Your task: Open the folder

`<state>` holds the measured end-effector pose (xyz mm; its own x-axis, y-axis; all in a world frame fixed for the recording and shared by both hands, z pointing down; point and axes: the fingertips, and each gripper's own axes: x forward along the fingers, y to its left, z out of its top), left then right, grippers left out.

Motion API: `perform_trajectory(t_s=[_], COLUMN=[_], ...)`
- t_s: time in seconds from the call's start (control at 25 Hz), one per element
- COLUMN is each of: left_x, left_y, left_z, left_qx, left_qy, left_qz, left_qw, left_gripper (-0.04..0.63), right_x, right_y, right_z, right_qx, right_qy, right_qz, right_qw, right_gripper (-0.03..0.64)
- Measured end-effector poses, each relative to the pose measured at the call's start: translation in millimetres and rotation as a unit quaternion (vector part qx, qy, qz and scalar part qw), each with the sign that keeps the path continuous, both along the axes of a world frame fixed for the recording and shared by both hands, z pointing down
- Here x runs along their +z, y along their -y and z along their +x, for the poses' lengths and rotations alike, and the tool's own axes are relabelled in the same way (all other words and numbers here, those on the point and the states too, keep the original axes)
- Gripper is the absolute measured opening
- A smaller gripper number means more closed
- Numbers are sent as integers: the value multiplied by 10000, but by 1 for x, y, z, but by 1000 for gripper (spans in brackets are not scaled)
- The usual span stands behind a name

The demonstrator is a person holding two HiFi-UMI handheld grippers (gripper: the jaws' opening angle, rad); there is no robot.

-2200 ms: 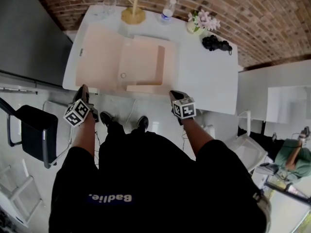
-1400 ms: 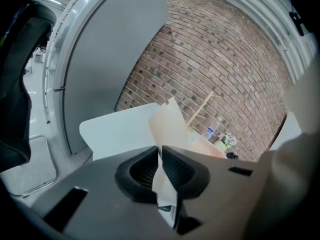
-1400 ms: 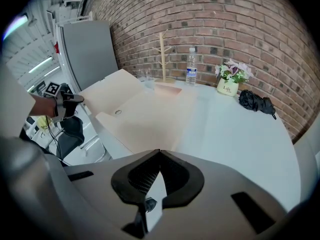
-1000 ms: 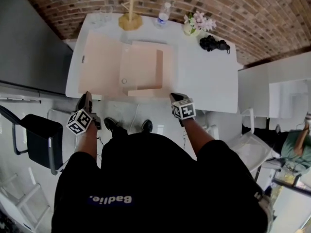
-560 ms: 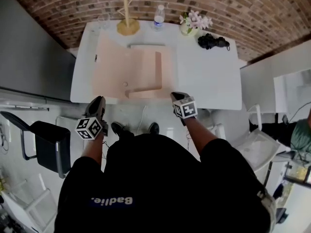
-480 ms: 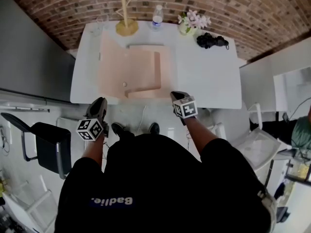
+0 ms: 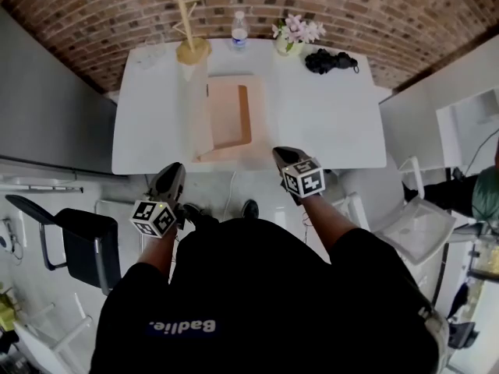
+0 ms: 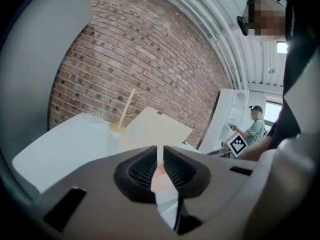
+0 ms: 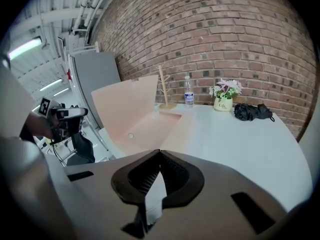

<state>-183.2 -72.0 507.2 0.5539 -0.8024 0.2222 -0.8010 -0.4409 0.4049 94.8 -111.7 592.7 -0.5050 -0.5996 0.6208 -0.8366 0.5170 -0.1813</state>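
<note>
Brick wall (image 7: 93,22) stood behind the white surface (image 7: 327,123), which carried a wooden stand (image 7: 189,41), a water bottle (image 7: 239,31), a flower pot (image 7: 290,37) and a black bundle (image 7: 327,61) along its far side. The pink folder (image 7: 226,119) lay near the front edge, its base flat and its left cover raised steeply. Both grippers hung off the surface's near edge, apart from the folder. The left gripper (image 8: 160,151) showed a narrow gap with nothing in it, its jaws closing. The right gripper (image 9: 160,154) had its tips together and held nothing.
</note>
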Motion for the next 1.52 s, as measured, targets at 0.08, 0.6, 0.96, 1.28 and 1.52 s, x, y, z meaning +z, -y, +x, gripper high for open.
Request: perform_trajectory(t_s=[0.08, 0.6, 0.96, 1.28, 1.52], left_x=[-14, -109, -132, -127, -128], left_y=[1, 4, -8, -11, -10], left_z=[12, 84, 116, 116, 117], left_qx=[79, 944, 1294, 1290, 1295], left_qy=[-122, -371, -484, -481, -450], left_qz=[101, 421, 632, 565, 597], left_qw=[9998, 9940, 9884, 9889, 9888], left_gripper=[25, 3, 2, 2, 2], right_x=[-15, -131, -170, -169, -171], right_y=[-2, -27, -40, -40, -37], right_z=[-4, -35, -54, -57, -60], right_qx=[11, -404, -640, -690, -722], right_qy=[174, 1213, 1550, 1554, 1550], right_qz=[115, 888, 1160, 1170, 1190], right_qw=[9998, 9878, 9790, 9785, 9780], right_gripper=[29, 29, 29, 29, 29])
